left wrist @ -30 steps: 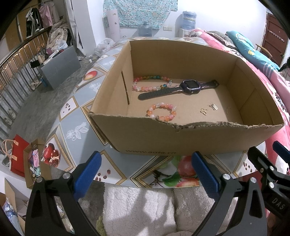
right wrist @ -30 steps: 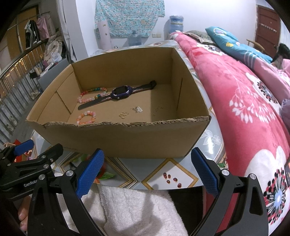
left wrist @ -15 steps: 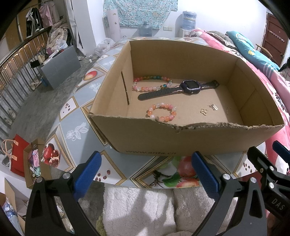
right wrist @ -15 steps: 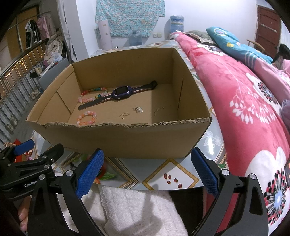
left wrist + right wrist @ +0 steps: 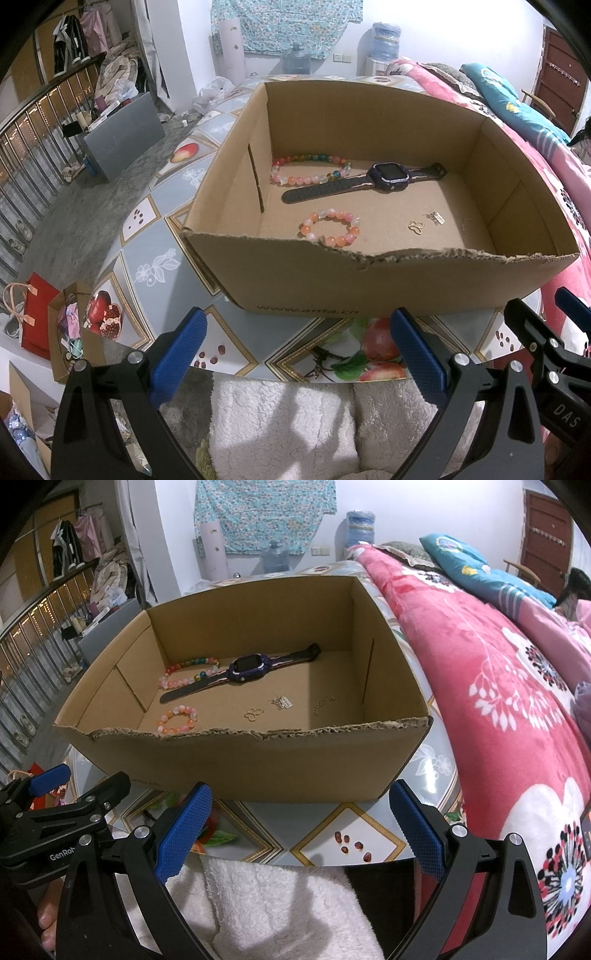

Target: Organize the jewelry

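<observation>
Both grippers (image 5: 295, 350) (image 5: 301, 819) spread above fruit-patterned tablecloth (image 5: 155, 225); pink quilt (image 5: 498, 686) beside.

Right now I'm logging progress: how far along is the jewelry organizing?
Already in the cardboard box: watch, two bead bracelets, and small metal pieces. In hand: nothing; the left gripper and right gripper are open and empty in front of the box. No jewelry shows outside it, so little seems left.

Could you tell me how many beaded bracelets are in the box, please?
2: a long multicolour one by the far wall beside the watch, and a small orange-pink one near the front wall. None seems hidden.
</observation>
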### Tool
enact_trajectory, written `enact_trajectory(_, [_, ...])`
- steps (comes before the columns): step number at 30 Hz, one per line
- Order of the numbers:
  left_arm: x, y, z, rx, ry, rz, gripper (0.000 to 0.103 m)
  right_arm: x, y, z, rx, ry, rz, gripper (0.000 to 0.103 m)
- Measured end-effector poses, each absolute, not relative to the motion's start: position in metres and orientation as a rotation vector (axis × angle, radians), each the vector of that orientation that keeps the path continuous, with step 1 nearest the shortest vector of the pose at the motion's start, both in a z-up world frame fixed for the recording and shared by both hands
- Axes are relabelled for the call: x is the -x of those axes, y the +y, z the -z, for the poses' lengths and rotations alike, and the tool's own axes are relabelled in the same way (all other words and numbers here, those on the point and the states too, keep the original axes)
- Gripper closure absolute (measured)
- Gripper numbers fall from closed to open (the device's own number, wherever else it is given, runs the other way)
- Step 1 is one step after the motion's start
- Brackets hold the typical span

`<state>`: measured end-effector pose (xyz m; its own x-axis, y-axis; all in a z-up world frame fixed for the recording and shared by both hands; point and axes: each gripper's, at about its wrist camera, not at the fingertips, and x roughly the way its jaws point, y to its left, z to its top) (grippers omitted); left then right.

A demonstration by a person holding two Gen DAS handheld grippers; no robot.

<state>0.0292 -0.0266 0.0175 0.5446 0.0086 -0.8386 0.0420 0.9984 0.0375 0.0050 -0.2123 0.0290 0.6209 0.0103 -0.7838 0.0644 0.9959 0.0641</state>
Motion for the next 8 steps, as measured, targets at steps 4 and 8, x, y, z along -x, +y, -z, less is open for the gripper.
enact_trajectory(4, [-0.0291,-0.0275,-0.0174,-0.053,1.0,0.018,0.006,-0.0051,-0.2124,-0.029,-0.089,0.901,0.031,0.011])
enact_trajectory(8, [-0.0293,-0.0285,-0.0165,-0.05,1.006,0.015,0.006,-0.0043,-0.2109,-0.0287,-0.089,0.901,0.03,0.011])
